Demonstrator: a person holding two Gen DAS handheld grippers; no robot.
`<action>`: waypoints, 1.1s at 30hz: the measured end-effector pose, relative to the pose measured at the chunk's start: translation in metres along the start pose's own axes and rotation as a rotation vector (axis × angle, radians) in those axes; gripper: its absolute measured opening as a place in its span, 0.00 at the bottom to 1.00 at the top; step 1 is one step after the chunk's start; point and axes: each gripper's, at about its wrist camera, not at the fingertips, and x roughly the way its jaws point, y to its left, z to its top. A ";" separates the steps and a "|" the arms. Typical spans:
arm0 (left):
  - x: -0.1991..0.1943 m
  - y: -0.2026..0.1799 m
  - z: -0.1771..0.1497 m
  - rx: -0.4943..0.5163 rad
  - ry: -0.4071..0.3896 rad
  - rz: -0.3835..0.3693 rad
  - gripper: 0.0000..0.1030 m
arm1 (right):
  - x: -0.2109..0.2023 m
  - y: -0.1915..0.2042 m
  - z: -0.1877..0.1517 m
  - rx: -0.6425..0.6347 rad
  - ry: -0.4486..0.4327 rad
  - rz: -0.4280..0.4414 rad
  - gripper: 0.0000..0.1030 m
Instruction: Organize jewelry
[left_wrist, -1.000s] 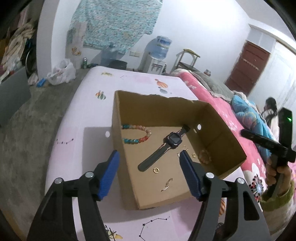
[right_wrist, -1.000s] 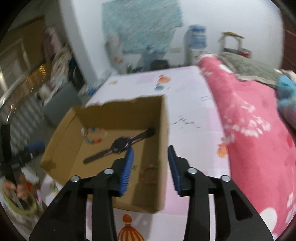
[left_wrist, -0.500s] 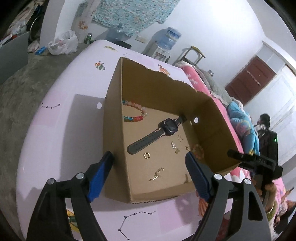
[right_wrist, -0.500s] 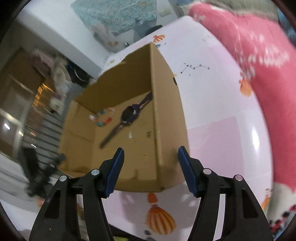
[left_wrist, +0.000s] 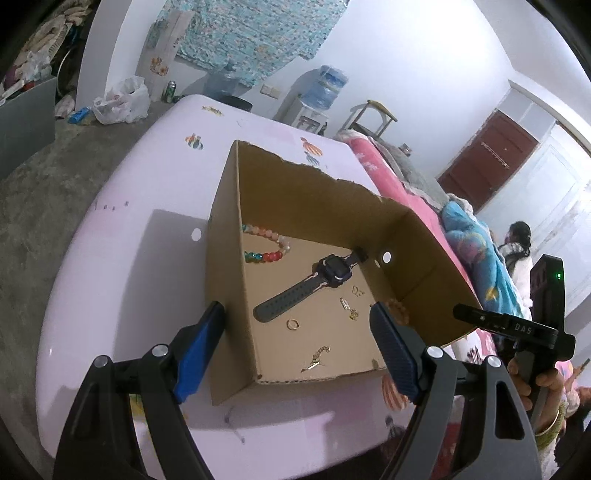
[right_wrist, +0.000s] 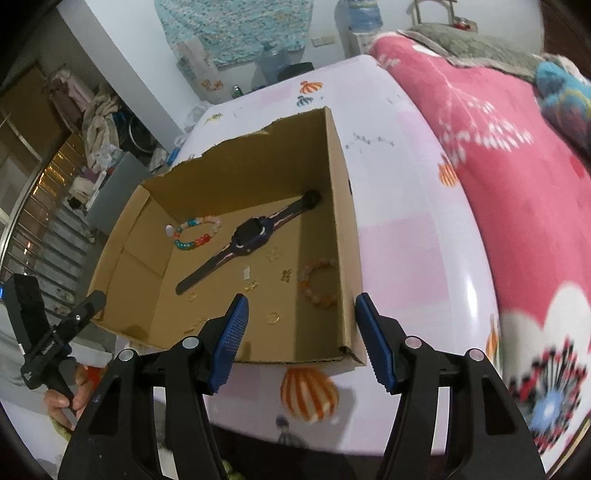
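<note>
Both tongs have dropped closer to the cardboard box (left_wrist: 229, 295) and spread wider than a second ago. Left tongs (left_wrist: 297, 345) wide, straddling the box's near-left corner, gripping nothing. Right tongs (right_wrist: 301, 339) wide, straddling the near-right wall, empty. Watch (left_wrist: 310, 286), bead bracelet (left_wrist: 266, 247) and gold ring (left_wrist: 292, 324) lie loose on the box floor. Risk: uneven squeeze tilts the light box on the worktop (left_wrist: 129, 277), small pieces slide.

left gripper (left_wrist: 297, 339) jaws spread wide, straddling near-left corner of cardboard box (left_wrist: 229, 295), nothing pinched | inside box: dark watch (left_wrist: 306, 286) centre, multicoloured bead bracelet (left_wrist: 267, 245) far left, gold ring (left_wrist: 292, 324) near watch strap | right gripper (left_wrist: 517, 328) held beyond box's right side
</note>
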 end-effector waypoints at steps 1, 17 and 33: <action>-0.003 0.000 -0.005 -0.002 0.001 -0.004 0.75 | -0.001 0.000 -0.005 0.009 -0.002 0.005 0.57; -0.044 -0.021 -0.054 0.122 -0.139 0.168 0.91 | -0.041 -0.018 -0.071 0.097 -0.236 -0.055 0.80; -0.097 -0.071 -0.099 0.249 -0.242 0.428 0.95 | -0.078 0.055 -0.153 -0.207 -0.486 -0.308 0.92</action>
